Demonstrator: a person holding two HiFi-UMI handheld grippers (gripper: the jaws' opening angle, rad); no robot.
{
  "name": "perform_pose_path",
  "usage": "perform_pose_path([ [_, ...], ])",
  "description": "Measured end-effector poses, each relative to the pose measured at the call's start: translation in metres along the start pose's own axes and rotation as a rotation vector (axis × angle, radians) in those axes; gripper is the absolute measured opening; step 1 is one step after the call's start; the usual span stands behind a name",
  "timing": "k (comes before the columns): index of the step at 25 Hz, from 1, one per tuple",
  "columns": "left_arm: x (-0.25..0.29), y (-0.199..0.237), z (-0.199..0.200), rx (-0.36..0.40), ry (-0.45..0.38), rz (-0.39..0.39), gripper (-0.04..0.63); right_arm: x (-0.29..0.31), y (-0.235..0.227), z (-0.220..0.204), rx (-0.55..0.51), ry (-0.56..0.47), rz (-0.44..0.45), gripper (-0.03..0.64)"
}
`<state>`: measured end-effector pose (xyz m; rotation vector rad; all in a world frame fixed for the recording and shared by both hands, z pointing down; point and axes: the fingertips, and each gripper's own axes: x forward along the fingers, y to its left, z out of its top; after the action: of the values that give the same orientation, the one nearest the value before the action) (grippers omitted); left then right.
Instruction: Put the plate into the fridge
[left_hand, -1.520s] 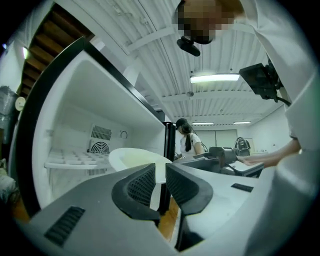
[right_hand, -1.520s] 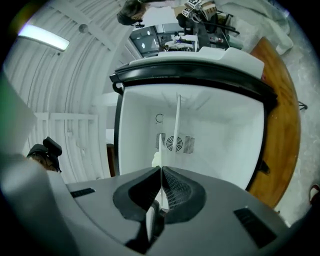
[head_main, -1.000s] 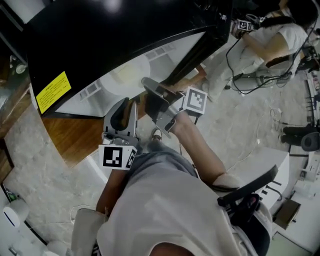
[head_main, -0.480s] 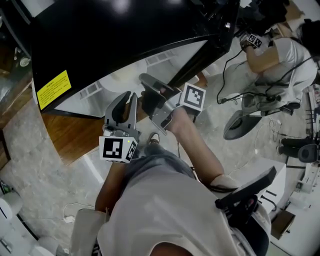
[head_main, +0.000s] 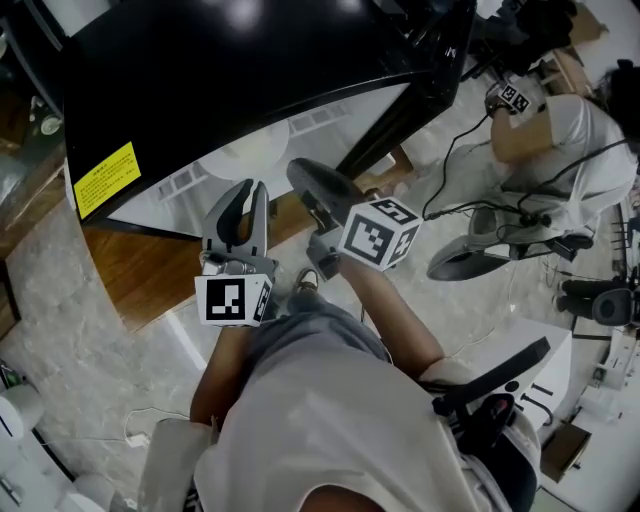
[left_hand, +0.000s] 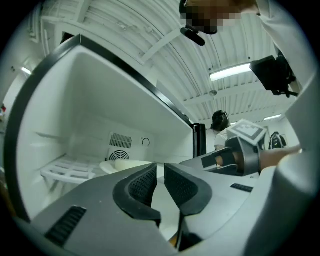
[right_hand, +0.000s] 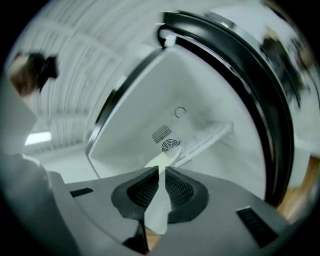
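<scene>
The pale plate (head_main: 262, 148) lies flat inside the open fridge (head_main: 250, 60), on its white floor below the fan grille. It also shows in the left gripper view as plate (left_hand: 127, 166) and in the right gripper view as plate (right_hand: 161, 161), just beyond the jaws. My left gripper (head_main: 245, 195) hovers at the fridge mouth; its jaws are closing, a narrow gap between them, nothing held (left_hand: 160, 167). My right gripper (head_main: 305, 180) is beside it, pointing in; its jaws are opening with nothing gripped (right_hand: 161, 172).
A white wire shelf (left_hand: 67, 170) lines one side wall of the fridge. The black door edge (head_main: 400, 120) stands to the right of the opening. A wooden floor strip (head_main: 150, 270) lies below. Another person (head_main: 570, 110), cables and a chair base (head_main: 480, 260) are at the right.
The right gripper has pulled back slightly and rolled, its marker cube swinging down and right, and its jaws have parted. The left gripper has barely shifted. The person behind has moved.
</scene>
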<state>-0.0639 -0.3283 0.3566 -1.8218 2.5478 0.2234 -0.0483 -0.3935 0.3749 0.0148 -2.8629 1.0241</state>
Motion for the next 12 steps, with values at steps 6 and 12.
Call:
perform_pose_path([
  [6, -0.008, 0.02, -0.012, 0.075, 0.057, 0.087, 0.061, 0.009, 0.032, -0.018, -0.649, 0.058, -0.142, 0.034],
  [12, 0.0, 0.029, -0.014, 0.097, 0.053, 0.08, 0.06, 0.022, 0.037, -0.02, -0.706, 0.057, -0.158, 0.034],
])
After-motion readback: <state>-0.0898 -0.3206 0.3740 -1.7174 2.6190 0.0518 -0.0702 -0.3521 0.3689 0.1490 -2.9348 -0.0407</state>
